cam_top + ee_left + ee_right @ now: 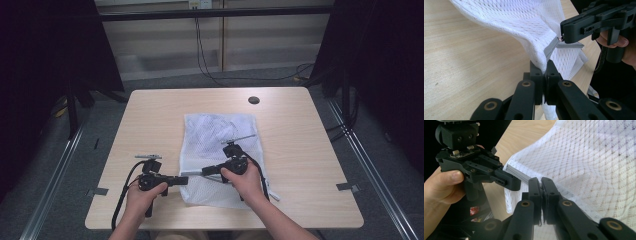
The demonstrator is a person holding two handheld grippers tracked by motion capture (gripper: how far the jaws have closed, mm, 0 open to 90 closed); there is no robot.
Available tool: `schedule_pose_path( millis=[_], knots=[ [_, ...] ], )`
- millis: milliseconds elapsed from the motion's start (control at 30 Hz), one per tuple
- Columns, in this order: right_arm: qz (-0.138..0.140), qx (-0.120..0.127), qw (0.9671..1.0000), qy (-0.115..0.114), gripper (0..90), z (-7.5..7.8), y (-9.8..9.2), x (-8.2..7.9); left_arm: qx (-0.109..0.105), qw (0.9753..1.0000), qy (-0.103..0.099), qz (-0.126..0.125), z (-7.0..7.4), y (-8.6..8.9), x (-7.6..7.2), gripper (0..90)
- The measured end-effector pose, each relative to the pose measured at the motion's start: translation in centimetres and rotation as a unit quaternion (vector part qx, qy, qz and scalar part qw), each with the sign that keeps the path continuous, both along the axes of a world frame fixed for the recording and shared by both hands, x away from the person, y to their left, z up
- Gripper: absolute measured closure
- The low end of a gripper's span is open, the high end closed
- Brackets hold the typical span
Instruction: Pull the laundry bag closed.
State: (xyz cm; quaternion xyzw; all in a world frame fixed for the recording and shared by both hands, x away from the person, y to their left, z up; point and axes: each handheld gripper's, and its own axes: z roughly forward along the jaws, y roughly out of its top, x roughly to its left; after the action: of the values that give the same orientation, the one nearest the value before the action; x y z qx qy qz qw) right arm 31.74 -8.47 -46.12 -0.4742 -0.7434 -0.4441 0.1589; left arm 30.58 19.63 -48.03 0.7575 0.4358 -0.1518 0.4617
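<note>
A white mesh laundry bag (220,137) lies flat on the middle of the wooden table (150,120). My left gripper (184,180) is at the bag's near left edge. In the left gripper view it (545,68) is shut on the mesh edge beside the end of the grey zipper (551,49). My right gripper (205,171) faces it from the right; its tip (564,37) is shut on the small metal zipper pull (560,38). In the right gripper view its jaws (541,182) are closed against the bag (586,165), a short gap from the left gripper (510,181).
A round black cap (254,100) sits in the tabletop near the far edge. Cables (205,55) run across the floor beyond the table. Dark curtains stand on both sides. Bare wood lies left and right of the bag.
</note>
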Motion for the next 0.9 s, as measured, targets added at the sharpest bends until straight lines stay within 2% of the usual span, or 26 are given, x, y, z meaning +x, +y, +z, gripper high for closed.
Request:
schedule_pose_path(
  millis=[500, 567, 700, 900],
  knots=[
    [0.002, 0.004, 1.0, 0.001, 87.0, -0.06, 0.04, -0.08, 0.0, 1.0, 0.004, -0.005, 0.03, 0.18, 0.1, 87.8],
    [0.002, 0.002, 1.0, -0.002, 87.0, -0.06, 0.0, -0.1, -0.003, 1.0, 0.008, 0.003, 0.09, 0.18, 0.04, 87.8],
    [-0.006, 0.001, 1.0, 0.002, 87.0, -0.14, -0.49, -0.06, -0.001, 1.0, 0.003, 0.002, 0.15, 0.64, 0.17, 87.8],
    [-0.006, 0.0, 1.0, 0.002, 87.0, -0.08, -0.86, -0.08, -0.006, 0.9999, 0.009, 0.004, 0.12, 0.49, 0.12, 87.7]
  ],
)
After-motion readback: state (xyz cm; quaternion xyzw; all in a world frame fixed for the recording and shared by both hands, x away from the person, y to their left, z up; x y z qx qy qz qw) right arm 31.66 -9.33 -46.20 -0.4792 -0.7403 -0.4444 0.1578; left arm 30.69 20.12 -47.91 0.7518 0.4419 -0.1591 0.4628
